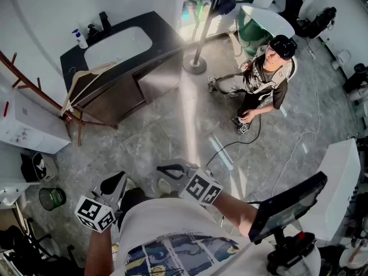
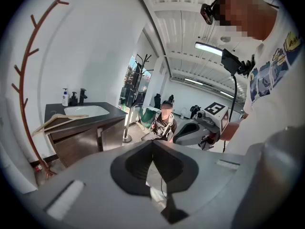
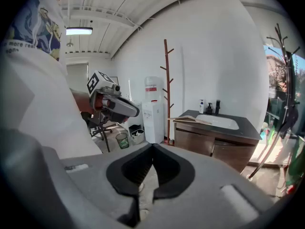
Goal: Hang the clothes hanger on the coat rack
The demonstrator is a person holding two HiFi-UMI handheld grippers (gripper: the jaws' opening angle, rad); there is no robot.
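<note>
– Clothes hanger point(image 1: 85, 76) status? And what are the fingers up to?

– It's a wooden one lying flat on the dark desk point(image 1: 160, 33), at the end left of the sink basin point(image 1: 118, 45). One tip pokes out past the desk's edge. The coat rack point(image 1: 31, 85), a reddish-brown pole with stubby pegs, stands just off that same end of the desk. It's right by the hanger, but I can't tell if they touch.

– So it's not on the rack yet. Grippers?

– Both are well away from the desk, tucked in near the person's body over the grey floor point(image 1: 161, 125). On the left gripper point(image 1: 118, 180) the fingers are pressed fully together with nothing between them. Same on the right gripper point(image 1: 164, 168), closed and empty.

– Anything else around?

– There's a soap bottle point(image 1: 80, 39) at the desk's back corner on the hanger's end. A seated person point(image 1: 261, 76) is out past the desk's opposite end.
</note>
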